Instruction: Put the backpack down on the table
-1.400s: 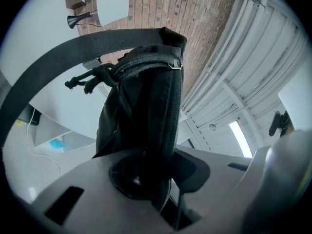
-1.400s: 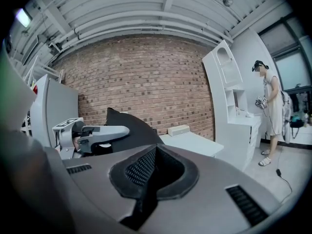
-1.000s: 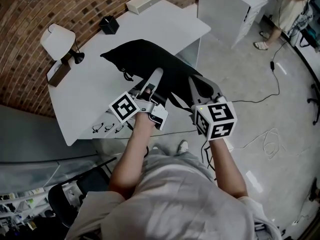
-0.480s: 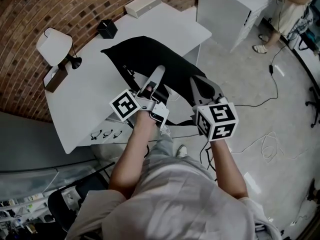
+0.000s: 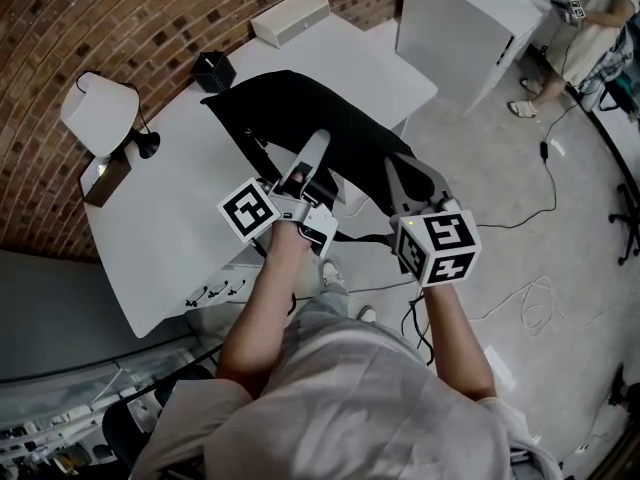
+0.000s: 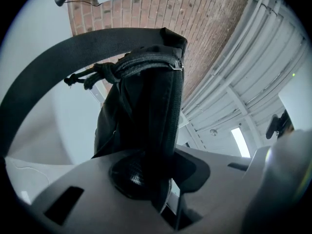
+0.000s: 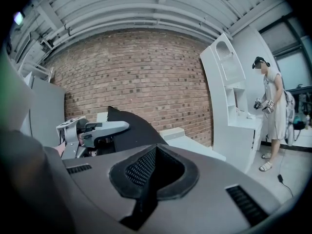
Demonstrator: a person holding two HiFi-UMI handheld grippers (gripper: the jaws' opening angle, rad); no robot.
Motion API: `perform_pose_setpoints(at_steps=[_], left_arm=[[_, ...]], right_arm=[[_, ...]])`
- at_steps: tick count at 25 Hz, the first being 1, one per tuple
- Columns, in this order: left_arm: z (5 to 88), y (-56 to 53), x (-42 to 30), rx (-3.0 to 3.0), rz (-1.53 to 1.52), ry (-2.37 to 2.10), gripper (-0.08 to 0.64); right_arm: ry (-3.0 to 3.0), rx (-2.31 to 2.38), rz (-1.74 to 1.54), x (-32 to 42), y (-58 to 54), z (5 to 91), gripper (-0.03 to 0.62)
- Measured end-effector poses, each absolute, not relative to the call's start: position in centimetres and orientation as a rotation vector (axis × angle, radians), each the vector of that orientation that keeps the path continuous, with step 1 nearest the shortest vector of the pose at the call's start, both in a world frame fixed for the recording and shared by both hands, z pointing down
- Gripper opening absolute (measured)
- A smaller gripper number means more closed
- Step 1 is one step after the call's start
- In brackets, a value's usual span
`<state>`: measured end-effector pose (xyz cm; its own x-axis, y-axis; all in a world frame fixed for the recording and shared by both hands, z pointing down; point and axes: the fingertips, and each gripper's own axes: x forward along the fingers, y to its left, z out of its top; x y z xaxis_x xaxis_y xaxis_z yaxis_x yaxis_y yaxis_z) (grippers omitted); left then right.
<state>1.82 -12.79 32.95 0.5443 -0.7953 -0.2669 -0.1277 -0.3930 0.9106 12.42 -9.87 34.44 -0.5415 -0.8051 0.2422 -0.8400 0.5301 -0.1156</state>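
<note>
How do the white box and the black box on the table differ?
The white box is long and low; the black box is small and cube-like. The white box lies at the far edge of the table, the black box nearer the backpack. Both rest on it.

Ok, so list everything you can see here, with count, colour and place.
table: 1, white, by brick wall
backpack: 1, black, over table's near edge
lamp: 1, white, table's left end
block: 1, brown, beside lamp
box: 1, black, table's far side
case: 1, off-white, table's far corner
cabinet: 1, white, right of table
bystander: 1, light clothes, by cabinet
left gripper: 1, grey, shut on backpack
right gripper: 1, grey, shut on backpack
</note>
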Motion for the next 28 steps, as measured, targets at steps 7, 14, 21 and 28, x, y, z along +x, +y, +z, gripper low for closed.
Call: perform_pose_setpoints(at_steps=[7,14,21,28], left_arm=[[31.8,-18.9,-1.1,1.852,-0.923,-0.707,0.08],[31.0,-23.0,-2.7,1.861,-0.93,-0.639,0.08],[30.9,-27.0,-3.7,1.867,-0.921,-0.614,0.08],[31.9,-31.0,-3.7,1.846,-0.934,-0.628,0.081]], right_arm=[[-2.574,1.408,0.309,9.1,-14.9,33.9,0.002],[-2.551,1.439,0.276,6.5,-17.9,33.3,0.002],[-2.526,1.469,0.266,5.5,-20.9,33.3,0.002],[-2.539,1.435,0.27,5.2,-24.8,34.0,0.002]])
